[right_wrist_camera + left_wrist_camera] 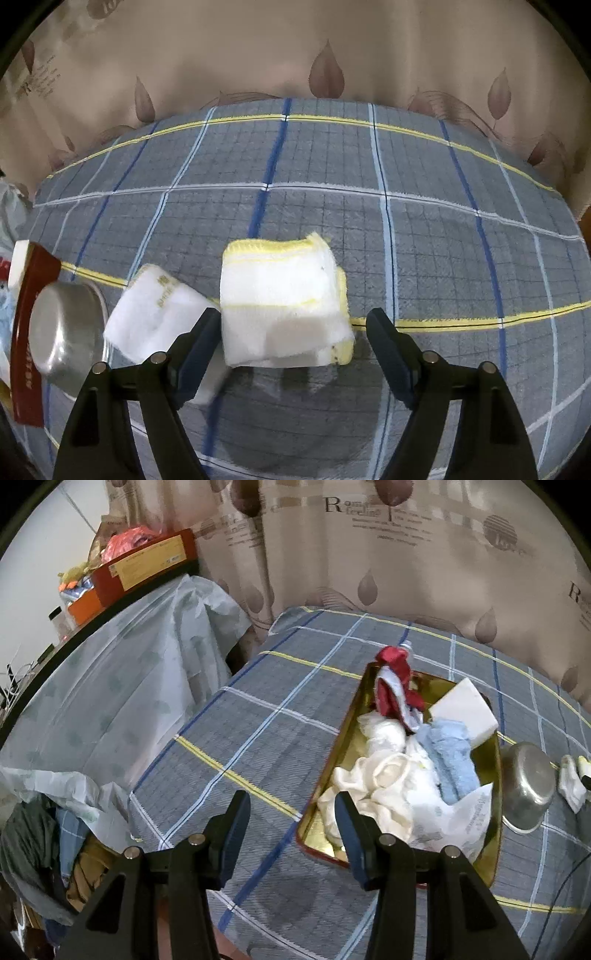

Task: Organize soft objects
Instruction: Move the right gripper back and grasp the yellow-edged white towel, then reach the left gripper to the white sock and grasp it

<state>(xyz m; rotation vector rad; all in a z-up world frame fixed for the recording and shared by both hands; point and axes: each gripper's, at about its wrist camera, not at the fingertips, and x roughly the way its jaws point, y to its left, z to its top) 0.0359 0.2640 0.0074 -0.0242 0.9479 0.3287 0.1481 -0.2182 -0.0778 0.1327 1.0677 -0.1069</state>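
In the left wrist view a gold tin tray lies on the checked cloth. It holds white cloths, a light blue towel, a red cloth and a white sponge block. My left gripper is open and empty, its right finger over the tray's near left corner. In the right wrist view a folded white cloth with yellow trim lies between the open fingers of my right gripper. A smaller white folded cloth lies just left of it.
A steel bowl stands beside the tray's red outer wall; it also shows in the left wrist view. A curtain hangs behind the table. A plastic-covered surface with boxes stands to the left.
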